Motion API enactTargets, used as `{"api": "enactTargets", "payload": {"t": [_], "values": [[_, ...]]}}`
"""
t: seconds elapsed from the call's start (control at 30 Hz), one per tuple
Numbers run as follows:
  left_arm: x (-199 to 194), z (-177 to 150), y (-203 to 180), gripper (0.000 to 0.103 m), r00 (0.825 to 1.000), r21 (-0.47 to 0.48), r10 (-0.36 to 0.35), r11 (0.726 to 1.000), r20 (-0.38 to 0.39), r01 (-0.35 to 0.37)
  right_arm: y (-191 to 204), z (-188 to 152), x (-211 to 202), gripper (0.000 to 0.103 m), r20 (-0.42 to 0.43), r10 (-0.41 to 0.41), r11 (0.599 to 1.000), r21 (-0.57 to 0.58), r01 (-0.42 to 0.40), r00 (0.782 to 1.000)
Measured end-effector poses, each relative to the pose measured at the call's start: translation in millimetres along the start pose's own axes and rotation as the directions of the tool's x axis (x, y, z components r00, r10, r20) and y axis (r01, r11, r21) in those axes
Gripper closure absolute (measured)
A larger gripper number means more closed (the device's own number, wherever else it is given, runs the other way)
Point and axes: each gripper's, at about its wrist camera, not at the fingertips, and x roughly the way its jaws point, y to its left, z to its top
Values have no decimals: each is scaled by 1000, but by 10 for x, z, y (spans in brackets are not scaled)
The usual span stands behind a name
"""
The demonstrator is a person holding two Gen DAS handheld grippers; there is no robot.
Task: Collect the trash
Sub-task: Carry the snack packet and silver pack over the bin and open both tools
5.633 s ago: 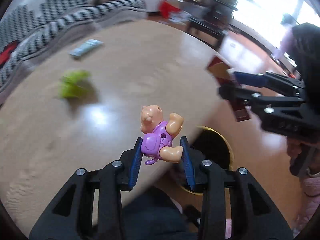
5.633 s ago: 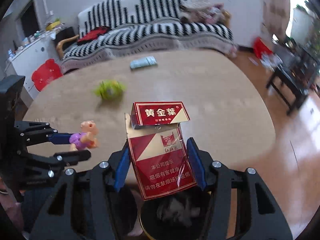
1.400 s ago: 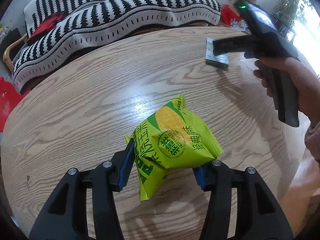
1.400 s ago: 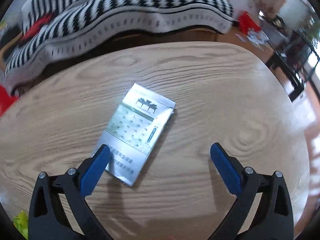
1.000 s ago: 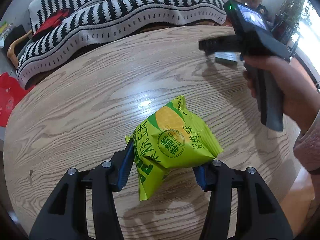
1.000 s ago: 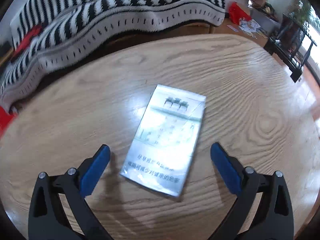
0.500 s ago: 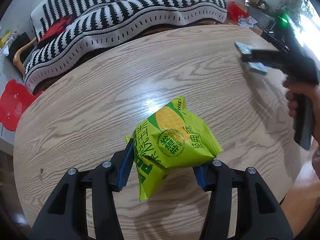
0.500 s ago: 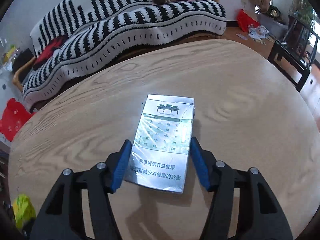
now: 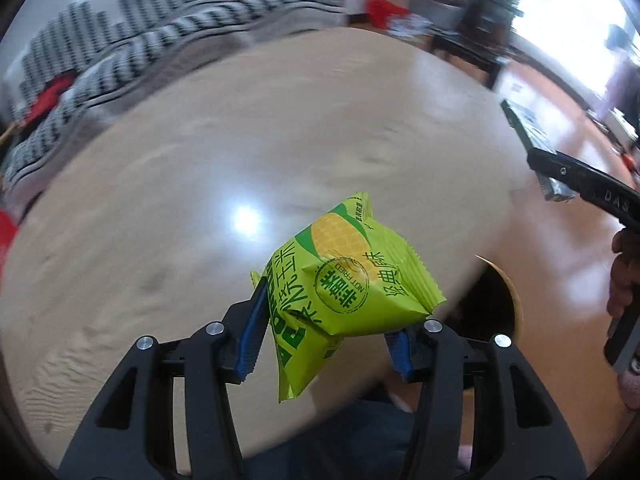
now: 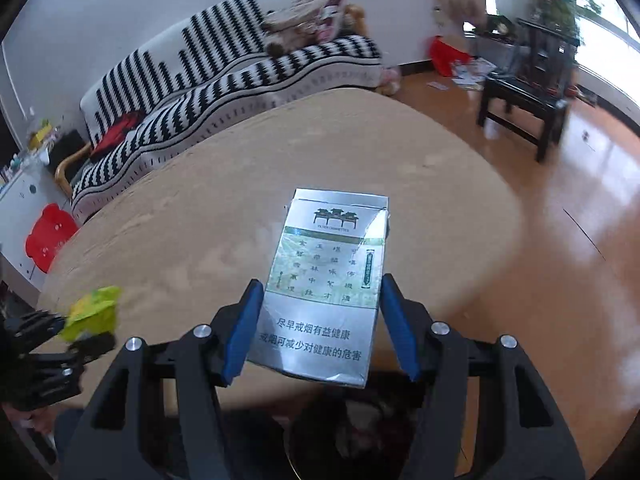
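Left tongs are clamping the green snack bag, blue pads pressing in on both sides. The bag is hanging in the air above the near edge of the table, touching nothing but the pads. Just past that edge, at the table's near right corner, the gold-rimmed bin is sitting on the floor, dark inside; the bag's right corner is overlapping the bin's mouth in the left wrist view.

Right tongs are clamping the silver cigarette pack, pads squeezing its two long sides, printed face turned up toward the camera. The pack is lifted clear of the table, near its front edge. The dark bin opening is showing directly below the pack's lower end in the right wrist view.

From the left wrist view the right tongs are coming in from the right edge with the pack seen edge-on, out over the floor beyond the table's right edge. A hand is gripping that handle.

Both frames are motion-blurred. A striped sofa is standing beyond the table's far edge.
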Motion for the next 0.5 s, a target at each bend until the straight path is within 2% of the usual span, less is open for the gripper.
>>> {"api": "enactTargets", "payload": {"t": [0.07, 0.23, 0.3, 0.4, 0.5], "values": [[22, -138, -375, 52, 999, 63, -41, 997, -1, 41, -208, -260, -186, 44, -8, -2, 1000, 27, 2, 1000], [249, -460, -1142, 52, 986, 148, -142, 977, -84, 153, -719, -859, -335, 44, -58, 1, 987, 159, 9, 998], [384, -562, -1378, 52, 982, 175, -155, 969, -110, 173, -848, -1073, -283, 44, -87, -3, 981, 192, 19, 996], [610, -676, -1536, 52, 974, 173, -166, 966, -152, 192, -967, -1332, -107, 44, -140, 15, 970, 241, 19, 990], [912, -796, -1622, 52, 972, 180, -129, 970, -197, 165, -1048, -1563, 126, 44, -212, 34, 962, 270, 25, 977]]}}
